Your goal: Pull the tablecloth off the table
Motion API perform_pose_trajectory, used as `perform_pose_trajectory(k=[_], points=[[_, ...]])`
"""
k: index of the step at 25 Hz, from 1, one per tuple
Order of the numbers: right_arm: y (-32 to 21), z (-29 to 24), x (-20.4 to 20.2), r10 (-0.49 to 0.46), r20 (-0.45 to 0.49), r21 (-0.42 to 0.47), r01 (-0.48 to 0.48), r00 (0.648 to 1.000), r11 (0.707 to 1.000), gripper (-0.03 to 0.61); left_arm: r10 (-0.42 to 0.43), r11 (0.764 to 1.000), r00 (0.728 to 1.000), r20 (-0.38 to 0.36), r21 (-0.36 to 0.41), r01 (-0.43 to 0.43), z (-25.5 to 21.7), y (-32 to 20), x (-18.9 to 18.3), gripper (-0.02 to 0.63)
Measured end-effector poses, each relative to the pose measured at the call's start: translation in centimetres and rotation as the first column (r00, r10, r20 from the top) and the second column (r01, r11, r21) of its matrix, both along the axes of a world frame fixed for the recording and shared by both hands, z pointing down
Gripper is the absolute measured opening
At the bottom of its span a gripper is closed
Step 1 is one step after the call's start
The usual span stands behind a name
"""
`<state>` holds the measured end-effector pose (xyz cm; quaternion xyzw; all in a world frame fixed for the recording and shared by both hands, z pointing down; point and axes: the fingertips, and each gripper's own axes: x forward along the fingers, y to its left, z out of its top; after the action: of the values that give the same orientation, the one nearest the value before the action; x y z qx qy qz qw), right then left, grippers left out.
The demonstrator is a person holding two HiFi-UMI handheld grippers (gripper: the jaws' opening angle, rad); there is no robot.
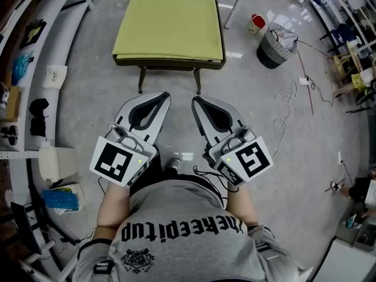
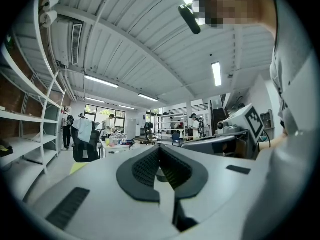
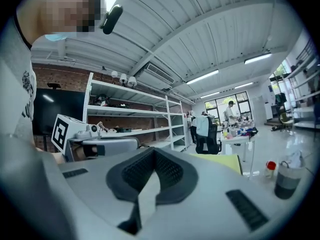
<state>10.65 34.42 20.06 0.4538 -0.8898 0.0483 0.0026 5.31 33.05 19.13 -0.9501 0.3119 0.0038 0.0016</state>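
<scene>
Down on the grey concrete floor point(image 1: 88, 98) sits one small tabletop point(image 1: 170, 65), and that's the biggest thing going on. One yellow-green tablecloth point(image 1: 169, 25) covers its whole top, lying flat with the edges hanging just over the dark frame. I count two of its legs point(image 1: 141, 78) poking out at the near side. From the right gripper view you can catch a slice of the same cloth point(image 3: 220, 161) off past the jaws.

Next down in size: one grey trash bin point(image 1: 276, 46) with a bag in it, off to the right of the table and well apart from it. One thin white cable point(image 1: 288, 98) snakes across the floor near it.

Then the two claws, held side by side in front of the person's body, tips pointed at the table but short of it, nothing touching the cloth. Left claw point(image 1: 163, 94) is closed up tight with nothing between the jaws, same story in its own view point(image 2: 160, 149). Right claw point(image 1: 197, 99) is also closed and empty point(image 3: 152, 151). Two marker cubes, one per claw: left point(image 1: 119, 160), right point(image 1: 249, 157).

Smallest: one little red-and-white container point(image 1: 257, 23) just beside the bin.
</scene>
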Motion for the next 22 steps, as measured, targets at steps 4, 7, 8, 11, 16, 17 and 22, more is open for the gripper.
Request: perform_pose_trajectory(k=[4, 7, 8, 11, 16, 17, 22], points=[[-1.8, 0.2, 0.2, 0.028, 0.002, -0.010, -0.028, 1.000, 1.000, 0.011, 0.016, 1.000, 1.000, -0.004, -0.009, -0.016, 0.2, -2.1, -0.1, 0.015], [-3.4, 0.3, 0.3, 0.052, 0.001, -0.017, -0.051, 0.999, 0.999, 0.011, 0.036, 0.999, 0.999, 0.013, -0.002, -0.036, 0.2, -3.9, 0.1, 0.014], [-4.0, 0.3, 0.3, 0.060, 0.001, -0.019, -0.060, 0.998, 0.998, 0.011, 0.044, 0.999, 0.999, 0.017, -0.001, -0.044, 0.2, -4.5, 0.1, 0.014], [-6.1, 0.2, 0.0, 0.086, 0.005, -0.023, -0.086, 0.996, 0.996, 0.011, 0.074, 0.997, 0.997, 0.024, -0.006, -0.074, 0.2, -6.5, -0.1, 0.014], [-9.8, 0.1, -0.8, 0.125, 0.012, -0.024, -0.125, 0.992, 0.992, 0.011, 0.118, 0.993, 0.992, 0.036, -0.018, -0.118, 0.3, -10.2, -0.8, 0.014], [-10.5, 0.1, -1.0, 0.133, 0.014, -0.025, -0.132, 0.991, 0.991, 0.011, 0.126, 0.992, 0.991, 0.042, -0.020, -0.126, 0.4, -10.9, -1.0, 0.014], [-14.1, 0.4, -1.9, 0.169, 0.021, -0.033, -0.169, 0.985, 0.985, 0.011, 0.161, 0.987, 0.985, 0.061, -0.027, -0.160, 0.8, -14.3, -1.9, 0.014]])
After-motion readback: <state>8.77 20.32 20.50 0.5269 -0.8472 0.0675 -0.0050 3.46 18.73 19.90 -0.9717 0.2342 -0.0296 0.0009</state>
